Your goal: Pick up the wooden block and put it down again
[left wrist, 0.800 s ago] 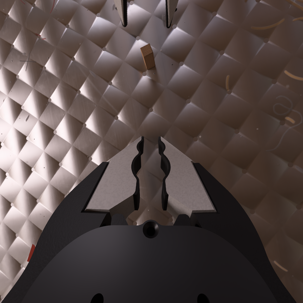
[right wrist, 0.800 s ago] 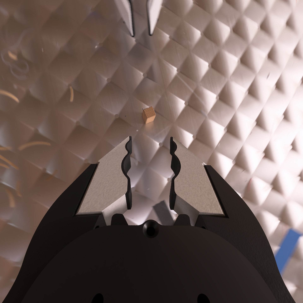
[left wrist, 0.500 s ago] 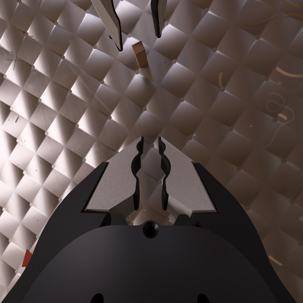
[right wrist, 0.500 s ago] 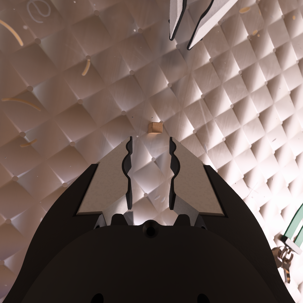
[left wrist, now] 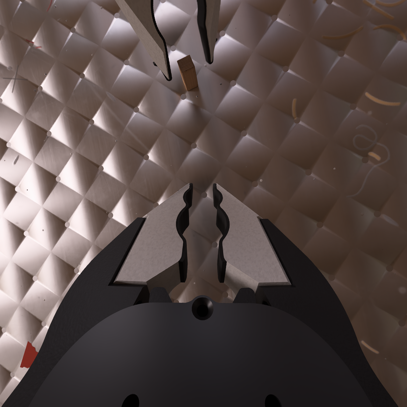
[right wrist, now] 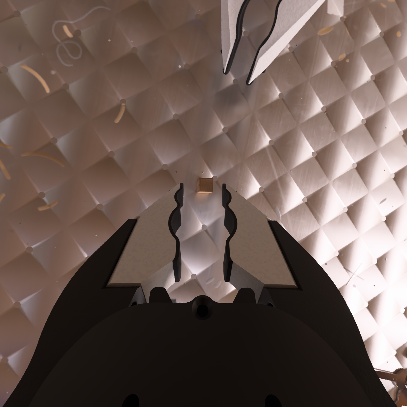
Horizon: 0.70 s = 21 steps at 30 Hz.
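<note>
The wooden block (left wrist: 187, 72) is small, tan and stands upright on the quilted metal surface (left wrist: 88, 154). In the right wrist view I look down on its top (right wrist: 205, 185). My right gripper (right wrist: 202, 186) is open and empty, with its fingertips on either side of the block and above it. It also shows at the top of the left wrist view (left wrist: 188, 69), one finger on each side of the block. My left gripper (left wrist: 202, 187) is empty, its fingers a narrow gap apart, well short of the block. It also shows in the right wrist view (right wrist: 237, 77).
The surface has a diamond pattern with small studs. Tan curved scraps (left wrist: 382, 102) and a thin scribble (left wrist: 363, 141) lie to the right in the left wrist view. A red scrap (left wrist: 28, 354) lies at the lower left. A brass object (right wrist: 398, 376) shows at the lower right of the right wrist view.
My right gripper has moved forward and down over the block, which now lies between its fingertips. My left gripper has barely moved and its gap is unchanged.
</note>
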Each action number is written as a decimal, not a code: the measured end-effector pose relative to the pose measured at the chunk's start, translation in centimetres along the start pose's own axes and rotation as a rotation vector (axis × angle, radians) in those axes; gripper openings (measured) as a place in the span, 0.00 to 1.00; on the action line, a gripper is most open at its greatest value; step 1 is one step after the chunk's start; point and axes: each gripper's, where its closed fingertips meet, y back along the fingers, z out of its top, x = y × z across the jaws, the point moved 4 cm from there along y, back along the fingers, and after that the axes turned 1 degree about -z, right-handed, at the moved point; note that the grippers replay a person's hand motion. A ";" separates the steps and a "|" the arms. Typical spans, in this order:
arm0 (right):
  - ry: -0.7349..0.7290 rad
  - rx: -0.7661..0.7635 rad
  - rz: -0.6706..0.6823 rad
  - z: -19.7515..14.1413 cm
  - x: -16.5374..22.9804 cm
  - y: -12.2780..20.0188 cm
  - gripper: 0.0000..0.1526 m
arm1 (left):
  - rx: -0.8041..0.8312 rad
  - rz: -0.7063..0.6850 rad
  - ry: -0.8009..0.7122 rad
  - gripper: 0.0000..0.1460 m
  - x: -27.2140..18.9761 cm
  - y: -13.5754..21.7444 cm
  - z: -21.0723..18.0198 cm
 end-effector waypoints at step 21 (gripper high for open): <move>-0.071 -0.064 -0.023 1.3 -1.3 -1.5 0.08 | -0.006 -0.005 -0.003 0.11 -0.1 -0.1 0.1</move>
